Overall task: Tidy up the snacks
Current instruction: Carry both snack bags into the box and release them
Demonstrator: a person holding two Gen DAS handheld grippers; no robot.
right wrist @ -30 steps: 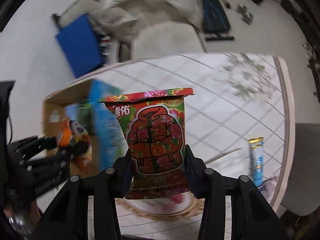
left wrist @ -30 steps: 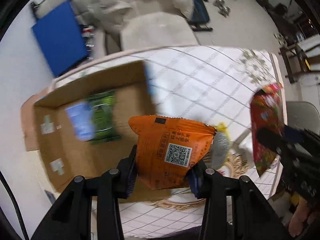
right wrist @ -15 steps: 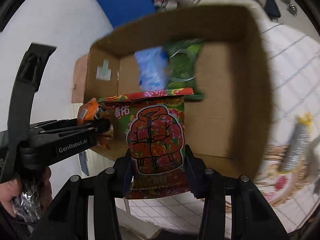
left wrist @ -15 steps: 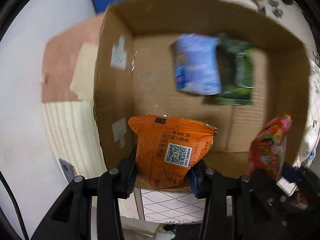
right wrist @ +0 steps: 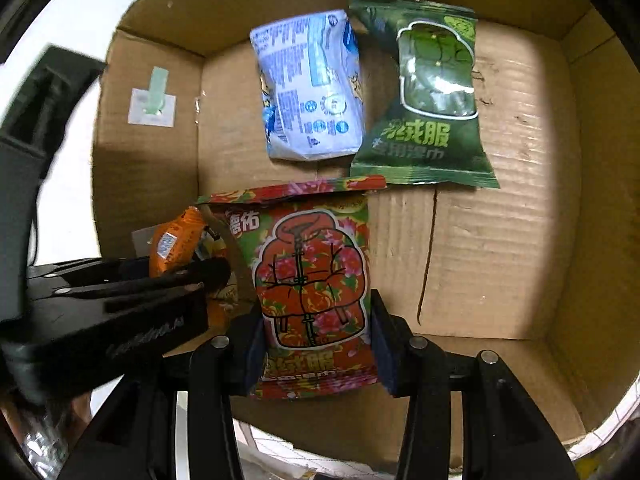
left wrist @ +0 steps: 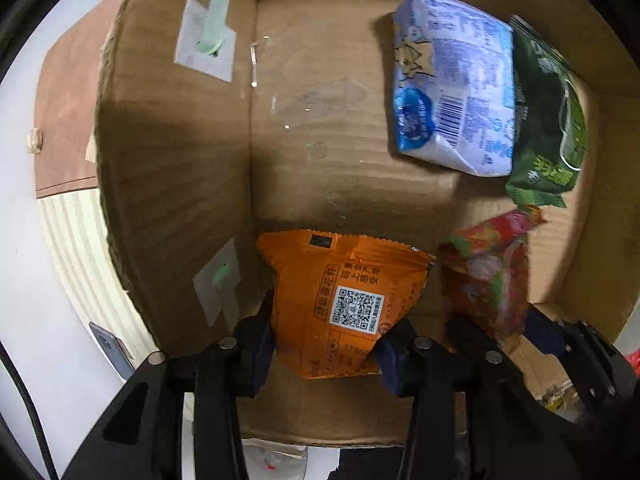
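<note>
I had both grippers inside the cardboard box (right wrist: pixel 500 264). My left gripper (left wrist: pixel 326 344) was clamped on the orange packet (left wrist: pixel 344 304) near the box's 9 o'clock wall. My right gripper (right wrist: pixel 316 348) was clamped on the red floral packet (right wrist: pixel 312 280), just beside it at 3 o'clock. The blue-white packet (right wrist: pixel 310 88) and green packet (right wrist: pixel 428 96) lay touching on the floor at 12 o'clock.

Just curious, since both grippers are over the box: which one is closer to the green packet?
The right. The right gripper, holding the red packet, sits just below and left of the green packet. The left gripper, with the orange packet, is farther left, by the box wall.
</note>
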